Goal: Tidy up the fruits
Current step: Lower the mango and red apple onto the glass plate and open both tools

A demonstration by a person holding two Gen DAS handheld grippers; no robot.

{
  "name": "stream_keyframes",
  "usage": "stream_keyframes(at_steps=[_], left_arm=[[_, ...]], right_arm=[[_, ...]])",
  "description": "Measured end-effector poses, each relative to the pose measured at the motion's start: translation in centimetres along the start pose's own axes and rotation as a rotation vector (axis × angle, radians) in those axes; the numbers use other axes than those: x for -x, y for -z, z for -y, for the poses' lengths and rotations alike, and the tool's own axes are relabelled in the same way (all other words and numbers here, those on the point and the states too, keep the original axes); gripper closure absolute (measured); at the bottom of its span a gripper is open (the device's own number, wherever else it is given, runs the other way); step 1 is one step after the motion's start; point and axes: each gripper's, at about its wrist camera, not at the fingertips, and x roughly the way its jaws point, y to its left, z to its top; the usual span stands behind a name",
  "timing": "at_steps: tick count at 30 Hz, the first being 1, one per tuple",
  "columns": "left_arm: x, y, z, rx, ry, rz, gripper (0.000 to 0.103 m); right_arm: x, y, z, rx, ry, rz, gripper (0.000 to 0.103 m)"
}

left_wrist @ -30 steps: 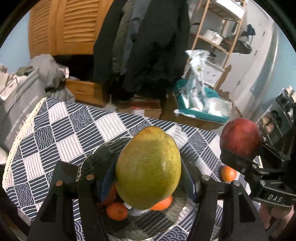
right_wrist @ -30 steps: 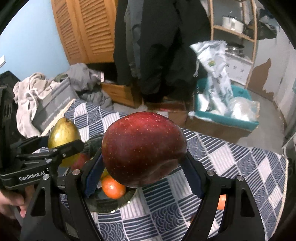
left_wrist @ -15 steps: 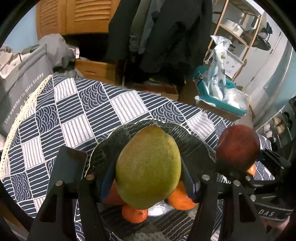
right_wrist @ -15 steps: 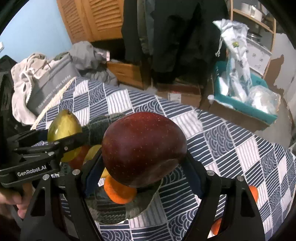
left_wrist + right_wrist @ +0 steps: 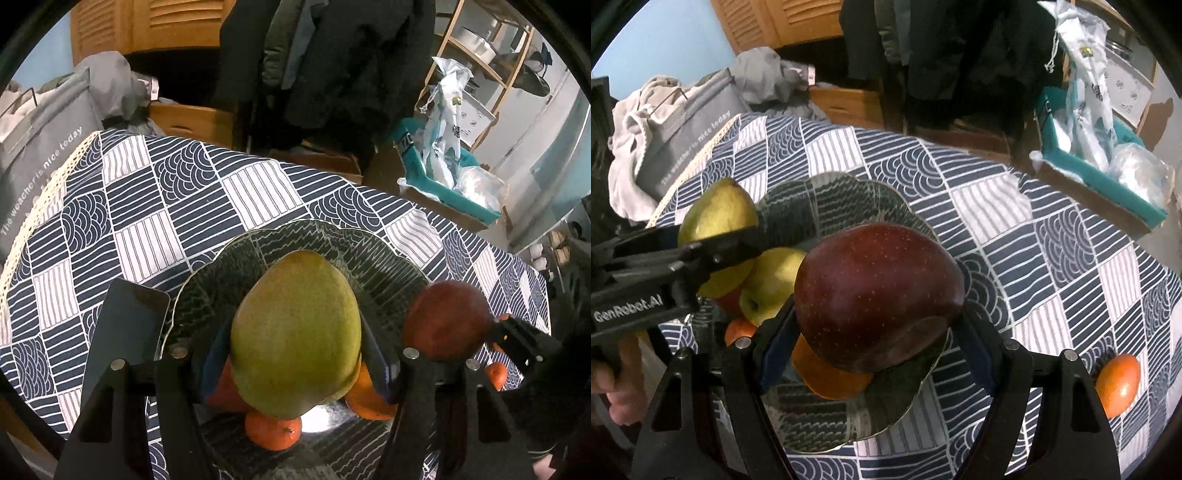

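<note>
My left gripper (image 5: 295, 354) is shut on a green-yellow pear (image 5: 295, 332) and holds it over the dark patterned plate (image 5: 332, 240). My right gripper (image 5: 877, 321) is shut on a dark red apple (image 5: 879, 291) just above the plate's (image 5: 849, 199) right side. The apple also shows in the left wrist view (image 5: 447, 321), and the pear in the right wrist view (image 5: 716, 210). On the plate lie oranges (image 5: 273, 430) (image 5: 831, 376) and a yellow-green apple (image 5: 772, 280).
The table has a blue-and-white patterned cloth (image 5: 147, 206). Loose oranges lie on it right of the plate (image 5: 1117, 382) (image 5: 495, 374). A grey bag (image 5: 690, 133) stands off the table's left edge, a teal bin (image 5: 1108, 162) on the floor behind.
Both grippers have come down and forward over the plate with their fruit. The plate and the fruit on it now look larger and closer.
</note>
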Motion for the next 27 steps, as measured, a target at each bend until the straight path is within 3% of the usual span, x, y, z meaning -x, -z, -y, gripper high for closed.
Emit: stream_keyframes(at_steps=[10, 19, 27], left_arm=[[-0.5, -0.2, -0.7, 0.026, 0.005, -0.014, 0.037], [0.9, -0.3, 0.4, -0.007, 0.018, 0.017, 0.036], [3.8, -0.5, 1.9, -0.055, 0.014, 0.082, 0.033]], right_arm=[[-0.8, 0.2, -0.5, 0.023, -0.009, -0.034, 0.022], [1.6, -0.6, -0.2, 0.024, 0.000, 0.036, 0.022], [4.8, -0.7, 1.1, 0.014, 0.072, 0.110, 0.022]])
